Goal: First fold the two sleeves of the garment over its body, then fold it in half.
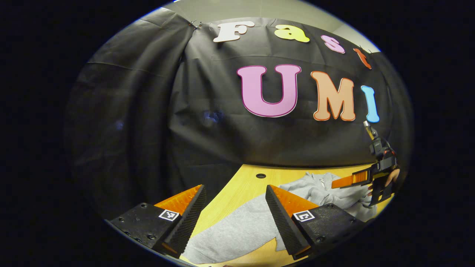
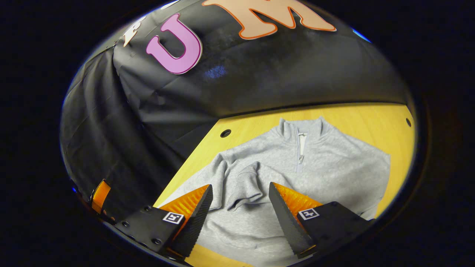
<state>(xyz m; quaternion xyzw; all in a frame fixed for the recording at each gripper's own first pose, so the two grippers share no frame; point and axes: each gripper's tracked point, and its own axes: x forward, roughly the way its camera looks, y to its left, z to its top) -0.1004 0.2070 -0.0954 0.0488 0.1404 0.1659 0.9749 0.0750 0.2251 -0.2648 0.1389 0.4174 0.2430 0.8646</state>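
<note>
A grey zip-collar sweatshirt (image 2: 334, 159) lies flat on the wooden table (image 2: 259, 122), collar toward the wall. Its left-hand sleeve (image 2: 241, 178) is folded in over the body, and the cuff end lies in line with the gap of my right gripper (image 2: 241, 215). That gripper is open and holds nothing, above the garment's lower part. My left gripper (image 1: 235, 218) is open too, over the garment's edge (image 1: 237, 230) near the table's side. In the left gripper view the right gripper (image 1: 354, 180) shows farther off over the sweatshirt, held by a hand (image 1: 393, 178).
The black cloth wall stands close behind the table. Small round holes sit in the tabletop (image 2: 225, 133) (image 2: 408, 122) (image 1: 261, 175). Bare wood (image 1: 245, 185) runs between the garment and the wall. Part of the left gripper (image 2: 100, 194) shows at the lower left of the right gripper view.
</note>
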